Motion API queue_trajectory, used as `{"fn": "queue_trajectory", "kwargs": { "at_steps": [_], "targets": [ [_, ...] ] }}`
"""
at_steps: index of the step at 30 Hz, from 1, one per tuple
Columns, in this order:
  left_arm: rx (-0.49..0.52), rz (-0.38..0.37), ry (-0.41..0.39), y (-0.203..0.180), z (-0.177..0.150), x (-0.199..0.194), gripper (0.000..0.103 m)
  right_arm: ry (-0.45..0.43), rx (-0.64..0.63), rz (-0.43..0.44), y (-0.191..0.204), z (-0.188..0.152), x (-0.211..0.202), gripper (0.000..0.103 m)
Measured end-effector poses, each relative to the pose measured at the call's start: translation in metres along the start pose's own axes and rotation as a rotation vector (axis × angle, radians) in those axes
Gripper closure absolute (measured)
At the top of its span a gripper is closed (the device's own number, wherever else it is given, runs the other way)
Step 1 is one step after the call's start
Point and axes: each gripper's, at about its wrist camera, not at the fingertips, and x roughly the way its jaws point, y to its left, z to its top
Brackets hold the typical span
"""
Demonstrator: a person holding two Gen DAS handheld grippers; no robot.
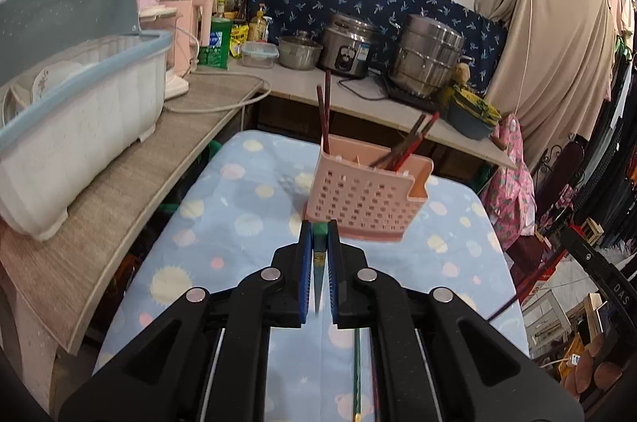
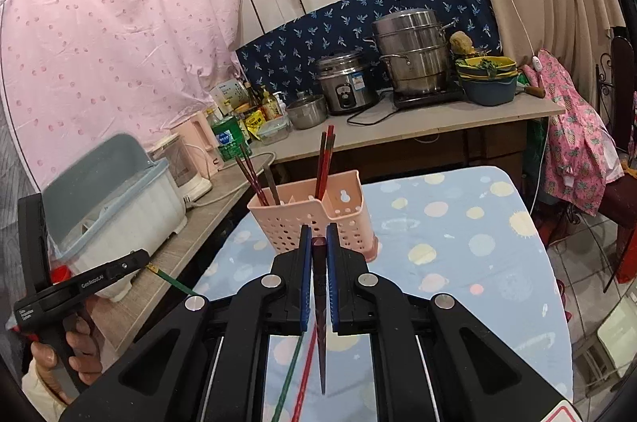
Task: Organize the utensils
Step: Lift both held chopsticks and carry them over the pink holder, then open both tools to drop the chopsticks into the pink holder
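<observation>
A pink perforated utensil holder [image 1: 366, 199] [image 2: 310, 215] stands on the table with the blue dotted cloth [image 1: 239, 223], and several red and brown chopsticks [image 1: 324, 111] [image 2: 324, 159] lean in it. My left gripper [image 1: 318, 227] is raised just in front of the holder, shut on a green chopstick [image 1: 318, 278] whose length hangs back under the fingers. My right gripper [image 2: 318, 231] is also near the holder, shut on a dark red chopstick [image 2: 321, 334]. The right wrist view shows the left gripper [image 2: 139, 258] in a hand at the left. A green [image 2: 288, 378] and a red chopstick [image 2: 305, 378] lie on the cloth below.
A white dish box with a blue rim [image 1: 79, 127] [image 2: 119, 219] sits on the wooden counter at the left, beside a pink kettle [image 1: 191, 24]. The back counter carries a rice cooker [image 2: 346, 83], a steel steamer pot [image 2: 414, 59] and stacked bowls [image 2: 487, 79]. Clothes hang at the right.
</observation>
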Motion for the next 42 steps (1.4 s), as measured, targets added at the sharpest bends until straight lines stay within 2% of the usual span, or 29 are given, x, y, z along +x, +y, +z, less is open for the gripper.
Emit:
{"fn": "queue_trajectory", "kwargs": {
  "at_steps": [7, 13, 17, 21, 26, 35, 42],
  "targets": [
    [0.019, -0.013, -0.106, -0.016, 0.059, -0.005, 0.096, -0.104, 0.003, 0.038, 0.011, 0.055, 0.009, 0.096],
    [0.023, -0.008, -0.237, -0.031, 0.119, -0.010, 0.096, -0.210, 0.007, 0.052, 0.020, 0.112, 0.028, 0.096],
    [0.016, -0.010, -0.302, -0.040, 0.154, -0.001, 0.096, -0.264, 0.009, 0.057, 0.025, 0.145, 0.048, 0.096],
    [0.025, 0.012, -0.347, -0.047, 0.175, 0.018, 0.096, -0.281, 0.010, 0.059, 0.027, 0.164, 0.074, 0.096],
    [0.032, 0.028, -0.317, -0.050, 0.177, 0.054, 0.096, -0.247, 0.013, 0.050, 0.023, 0.165, 0.109, 0.096],
    [0.013, 0.036, -0.183, -0.037, 0.148, 0.116, 0.096, -0.114, 0.022, 0.048, 0.010, 0.127, 0.164, 0.096],
    [0.005, 0.042, -0.135, -0.031, 0.135, 0.132, 0.095, -0.064, -0.004, 0.029, 0.012, 0.110, 0.182, 0.095]
  ]
}}
